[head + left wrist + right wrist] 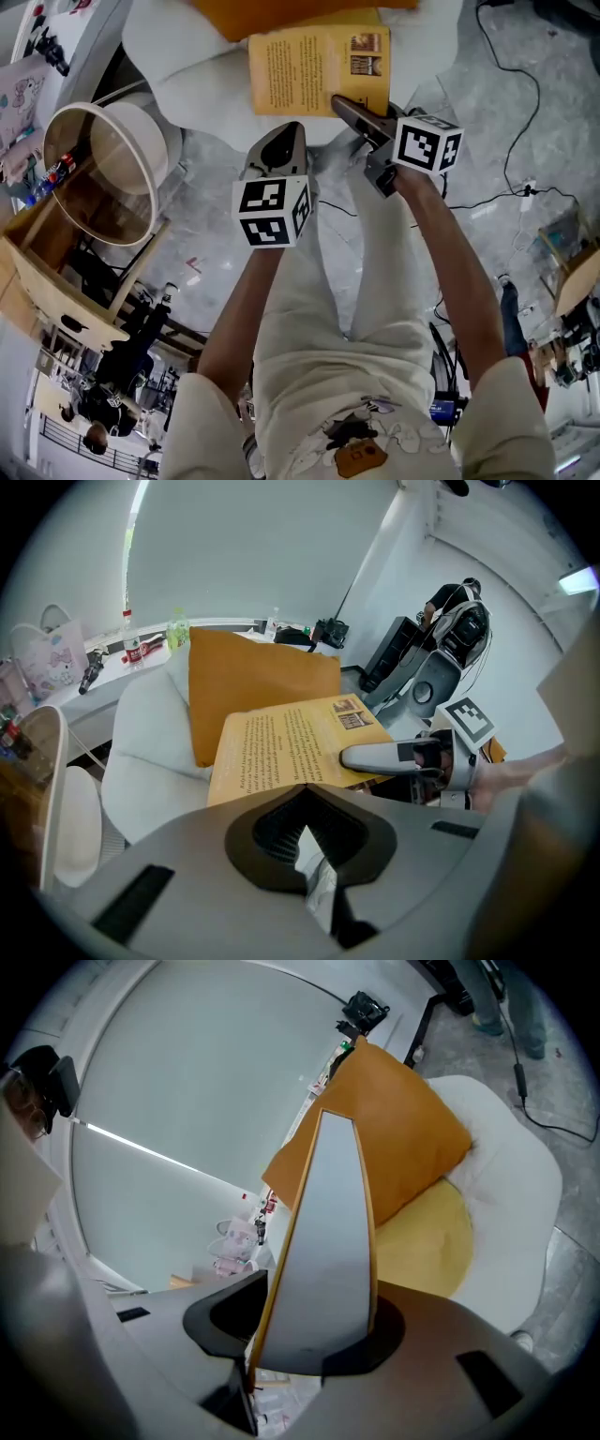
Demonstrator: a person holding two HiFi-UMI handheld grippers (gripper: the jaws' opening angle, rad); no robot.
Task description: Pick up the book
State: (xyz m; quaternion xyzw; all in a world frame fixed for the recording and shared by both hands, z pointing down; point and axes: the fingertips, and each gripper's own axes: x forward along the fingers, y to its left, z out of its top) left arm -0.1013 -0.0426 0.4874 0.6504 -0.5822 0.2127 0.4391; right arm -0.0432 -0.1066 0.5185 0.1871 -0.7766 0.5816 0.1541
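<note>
White armchair (178,75) behind everything. Right gripper (345,105) is clamped on the book (309,70), which sits over the seat. Left gripper (284,141) noses its near edge, grip unclear. Looks mid-lift, so next: hold it level, don't loosen.

The book (314,70), a thin yellow-orange paperback, is showing its back cover upward: a block of dark print and two small pictures near one corner. It is sitting roughly flat over a white seat (187,84), just in front of an orange cushion (281,14). The right tongs (339,103) are pinching its edge beside the pictures. Whether it is touching the seat is hard to tell.
</note>
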